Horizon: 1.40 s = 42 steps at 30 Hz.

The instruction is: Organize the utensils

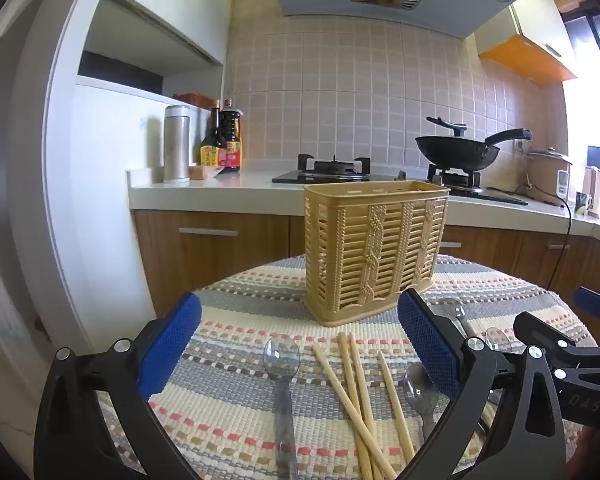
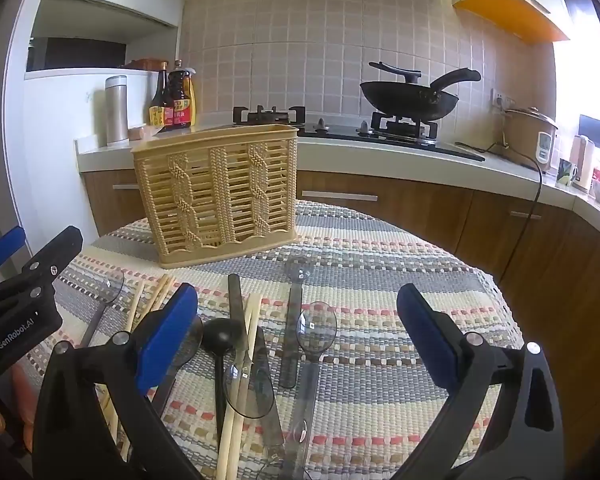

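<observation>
Wooden chopsticks (image 1: 358,396) and clear spoons (image 2: 315,330) lie loose on the striped cloth (image 2: 400,280), just in front of the tan basket (image 2: 220,192), which stands upright and looks empty. Both the left gripper (image 1: 300,344) and the right gripper (image 2: 296,340) hang wide apart with nothing in them. To start well, I would pick one piece at a time by its handle and drop it in straight. "GenRobot.AI" is written on the left gripper.
</observation>
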### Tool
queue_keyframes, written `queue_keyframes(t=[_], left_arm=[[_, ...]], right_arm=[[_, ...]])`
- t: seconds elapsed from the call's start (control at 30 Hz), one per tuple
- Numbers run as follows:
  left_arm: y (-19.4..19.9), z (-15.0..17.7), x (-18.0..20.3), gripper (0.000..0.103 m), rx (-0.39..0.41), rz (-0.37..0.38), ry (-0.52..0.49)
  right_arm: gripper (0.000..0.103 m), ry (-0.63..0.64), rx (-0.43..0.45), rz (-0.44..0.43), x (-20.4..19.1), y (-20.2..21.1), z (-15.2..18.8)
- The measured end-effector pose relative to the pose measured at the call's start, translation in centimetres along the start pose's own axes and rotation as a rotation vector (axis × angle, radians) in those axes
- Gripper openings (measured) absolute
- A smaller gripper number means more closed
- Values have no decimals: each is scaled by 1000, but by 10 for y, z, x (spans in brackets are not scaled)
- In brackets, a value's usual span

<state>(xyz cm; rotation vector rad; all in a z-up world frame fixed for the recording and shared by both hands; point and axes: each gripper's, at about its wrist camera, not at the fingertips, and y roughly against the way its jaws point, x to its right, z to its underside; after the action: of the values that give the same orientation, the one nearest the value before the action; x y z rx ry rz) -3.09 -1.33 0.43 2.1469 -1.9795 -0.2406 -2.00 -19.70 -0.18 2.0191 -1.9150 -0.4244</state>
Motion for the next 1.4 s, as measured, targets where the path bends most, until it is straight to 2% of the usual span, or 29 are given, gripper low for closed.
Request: queue_keyframes(t=[0.43, 1.4], left_arm=[[0, -1, 0, 96, -1, 0, 0], [-1, -1, 0, 96, -3, -2, 1]], right_arm=[[95, 5, 3, -1, 8, 0, -2], [95, 13, -6, -3, -1, -3, 2]])
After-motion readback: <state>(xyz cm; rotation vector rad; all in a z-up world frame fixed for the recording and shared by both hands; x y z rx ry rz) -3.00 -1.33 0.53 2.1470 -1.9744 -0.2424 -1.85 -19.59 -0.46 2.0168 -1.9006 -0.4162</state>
